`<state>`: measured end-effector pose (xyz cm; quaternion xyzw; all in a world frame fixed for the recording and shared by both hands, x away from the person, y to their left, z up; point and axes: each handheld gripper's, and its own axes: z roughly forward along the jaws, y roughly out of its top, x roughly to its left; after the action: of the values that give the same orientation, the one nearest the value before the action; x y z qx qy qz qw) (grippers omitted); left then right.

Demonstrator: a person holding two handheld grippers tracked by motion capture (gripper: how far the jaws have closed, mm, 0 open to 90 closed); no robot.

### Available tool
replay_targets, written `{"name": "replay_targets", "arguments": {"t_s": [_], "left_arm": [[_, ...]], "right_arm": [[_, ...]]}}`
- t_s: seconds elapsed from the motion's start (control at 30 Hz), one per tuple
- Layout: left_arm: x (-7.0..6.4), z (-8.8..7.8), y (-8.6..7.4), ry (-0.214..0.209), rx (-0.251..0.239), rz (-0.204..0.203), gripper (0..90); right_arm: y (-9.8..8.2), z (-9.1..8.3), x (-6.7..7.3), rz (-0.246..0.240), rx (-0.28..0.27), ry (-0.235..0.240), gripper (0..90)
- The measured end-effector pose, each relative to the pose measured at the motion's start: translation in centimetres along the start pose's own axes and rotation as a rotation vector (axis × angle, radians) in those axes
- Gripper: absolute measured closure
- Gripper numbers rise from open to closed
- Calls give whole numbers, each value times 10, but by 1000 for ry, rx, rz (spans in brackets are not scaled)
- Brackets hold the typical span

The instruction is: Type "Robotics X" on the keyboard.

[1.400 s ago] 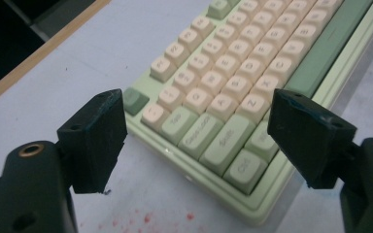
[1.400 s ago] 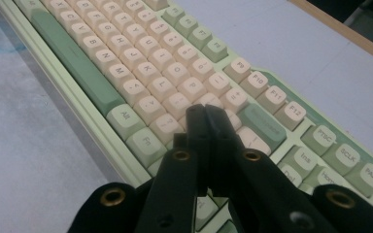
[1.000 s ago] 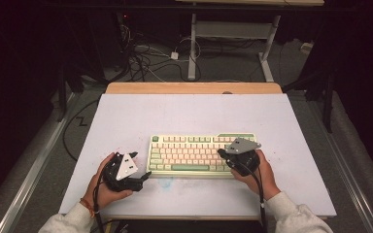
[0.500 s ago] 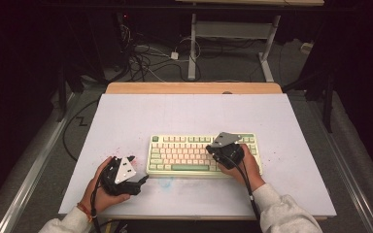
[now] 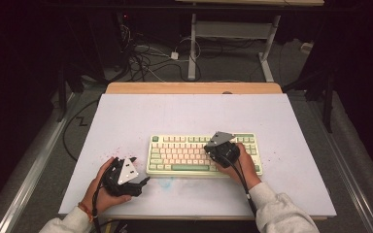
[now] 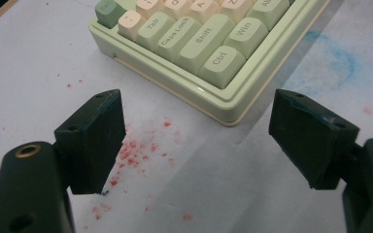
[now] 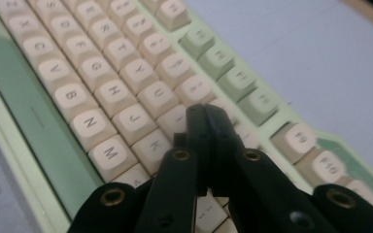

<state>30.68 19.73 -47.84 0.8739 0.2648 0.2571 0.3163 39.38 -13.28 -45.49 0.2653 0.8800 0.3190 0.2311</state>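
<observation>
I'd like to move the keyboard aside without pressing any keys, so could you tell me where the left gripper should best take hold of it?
Probably at the keyboard's near-left corner, coming in level from its left end. The left gripper is open and already faces that corner, and the low, smooth case edge there lies below the keys.

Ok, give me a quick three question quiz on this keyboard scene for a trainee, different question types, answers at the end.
1. True or false: the right gripper has its jaws shut over the keyboard.
2. Multiple choice: the left gripper is A) open on the table beside the keyboard's corner, B) shut on a key, C) lifting the keyboard.
3. Fill in: the small stains on the white table cover in front of the left gripper are ____ in colour.

Key: 1 true; 2 A; 3 red.
</observation>
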Motion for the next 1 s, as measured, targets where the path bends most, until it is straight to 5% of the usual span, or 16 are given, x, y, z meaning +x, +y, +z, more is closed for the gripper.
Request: {"name": "replay_targets", "arguments": {"t_s": [0.1, 0.63, 1.0], "left_arm": [[0, 0, 0, 0, -1, -4, 198], [1, 0, 0, 3, 5, -2, 198], [1, 1, 0, 3, 10, -6, 199]], "right_arm": [[1, 0, 0, -10, 24, 16, 900], [1, -29, -1, 20, -123, 14, 843], [0, -46, -2, 33, -179, 3, 633]]}}
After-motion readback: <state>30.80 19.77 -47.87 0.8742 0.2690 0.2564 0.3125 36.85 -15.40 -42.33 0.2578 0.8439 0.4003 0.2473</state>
